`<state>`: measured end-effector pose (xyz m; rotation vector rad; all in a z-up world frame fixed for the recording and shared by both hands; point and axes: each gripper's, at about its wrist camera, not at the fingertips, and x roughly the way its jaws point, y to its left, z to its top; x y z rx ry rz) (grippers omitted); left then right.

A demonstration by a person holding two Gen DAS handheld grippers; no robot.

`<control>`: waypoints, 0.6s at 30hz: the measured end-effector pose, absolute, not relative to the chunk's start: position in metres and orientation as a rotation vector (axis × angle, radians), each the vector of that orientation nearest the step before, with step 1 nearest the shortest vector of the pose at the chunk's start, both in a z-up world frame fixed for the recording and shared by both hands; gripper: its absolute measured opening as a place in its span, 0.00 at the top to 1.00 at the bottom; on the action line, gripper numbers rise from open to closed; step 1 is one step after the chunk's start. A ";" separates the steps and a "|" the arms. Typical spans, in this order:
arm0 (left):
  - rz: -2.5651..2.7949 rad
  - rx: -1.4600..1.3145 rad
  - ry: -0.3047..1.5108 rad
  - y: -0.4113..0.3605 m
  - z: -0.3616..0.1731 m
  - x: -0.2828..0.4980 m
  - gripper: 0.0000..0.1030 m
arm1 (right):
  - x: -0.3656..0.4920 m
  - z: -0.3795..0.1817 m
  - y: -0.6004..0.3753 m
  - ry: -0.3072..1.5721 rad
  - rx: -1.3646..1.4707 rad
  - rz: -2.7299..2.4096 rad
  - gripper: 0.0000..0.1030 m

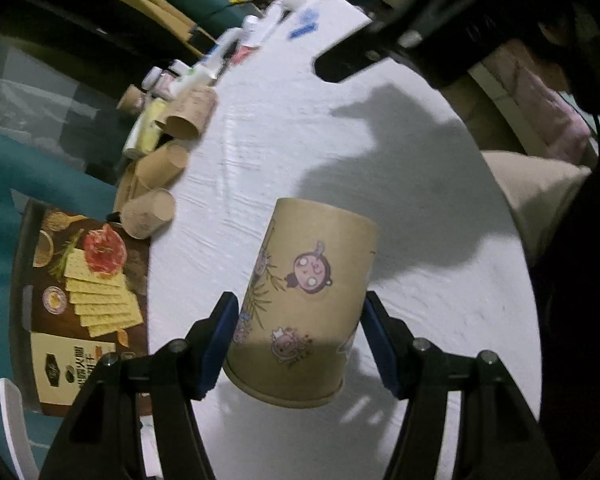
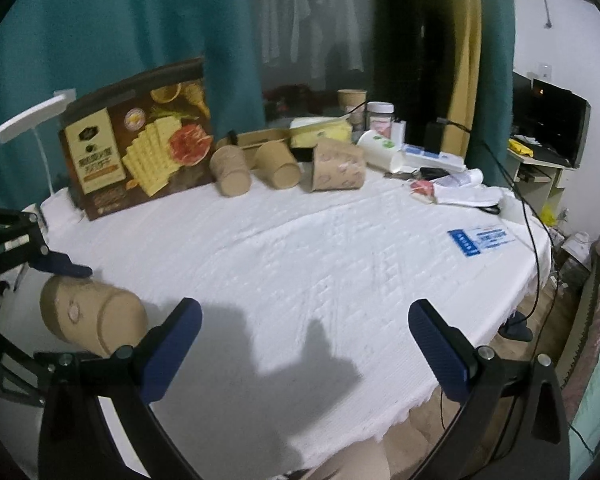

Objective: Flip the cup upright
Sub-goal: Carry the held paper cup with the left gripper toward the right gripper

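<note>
Left tool (image 1: 300, 344) clamps one cup (image 1: 304, 300), mouth hidden. Right tool (image 2: 304, 344) wide open, empty. Three cups (image 2: 288, 168) at 12 o'clock, blurred.

Open white tablecloth (image 2: 300, 264) mid-table; cracker box (image 2: 140, 136), tipped paper cups (image 2: 276, 166) and clutter along its far edge.

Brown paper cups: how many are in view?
5. One cartoon-printed cup in the left gripper; three on their sides by the cracker box; one upright behind. Others may be hidden.
</note>
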<state>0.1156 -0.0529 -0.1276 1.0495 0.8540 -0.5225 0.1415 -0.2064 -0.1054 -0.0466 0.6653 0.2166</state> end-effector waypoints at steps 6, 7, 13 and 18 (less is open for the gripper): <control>-0.522 1.084 0.879 -0.055 -0.148 0.113 0.35 | 0.140 -0.114 -0.200 0.693 -0.078 0.202 0.01; -0.519 1.087 0.882 -0.056 -0.150 0.114 0.35 | 0.141 -0.114 -0.200 0.696 -0.081 0.199 0.01; -0.545 1.007 0.898 -0.055 -0.150 0.120 0.33 | 0.151 -0.117 -0.206 0.718 -0.088 0.192 0.01; -0.531 0.954 0.910 -0.056 -0.147 0.123 0.31 | 0.161 -0.118 -0.208 0.744 -0.068 0.253 0.01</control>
